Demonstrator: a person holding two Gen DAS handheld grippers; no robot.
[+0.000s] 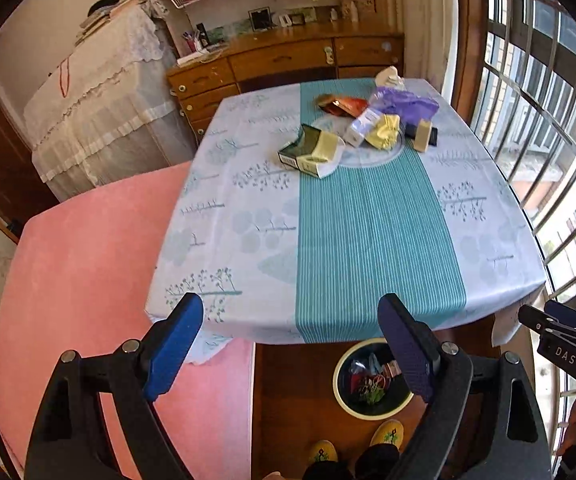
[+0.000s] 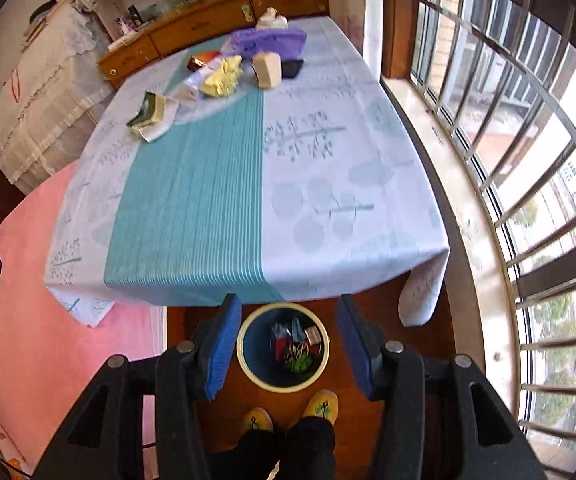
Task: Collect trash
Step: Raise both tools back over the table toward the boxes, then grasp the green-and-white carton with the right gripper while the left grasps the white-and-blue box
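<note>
Trash lies at the far end of the table: a green and cream carton (image 1: 311, 152) (image 2: 150, 114), a crumpled yellow paper (image 1: 385, 132) (image 2: 222, 76), a purple bag (image 1: 405, 102) (image 2: 266, 40), a red wrapper (image 1: 341, 106) (image 2: 202, 60), a white and purple box (image 1: 361, 126) and a tan block (image 1: 423, 141) (image 2: 268, 69). A round bin (image 1: 341, 398) (image 2: 244, 354) with trash in it stands on the floor by the near table edge. My left gripper (image 1: 289, 340) is open and empty above the near edge. My right gripper (image 2: 288, 340) is open and empty over the bin.
The table carries a pale cloth with a teal stripe (image 1: 367, 232) (image 2: 192, 200). A pink bed (image 1: 88, 280) lies to the left, a barred window (image 2: 527, 160) to the right, a wooden dresser (image 1: 280, 60) behind. My yellow slippers (image 2: 321, 404) stand by the bin.
</note>
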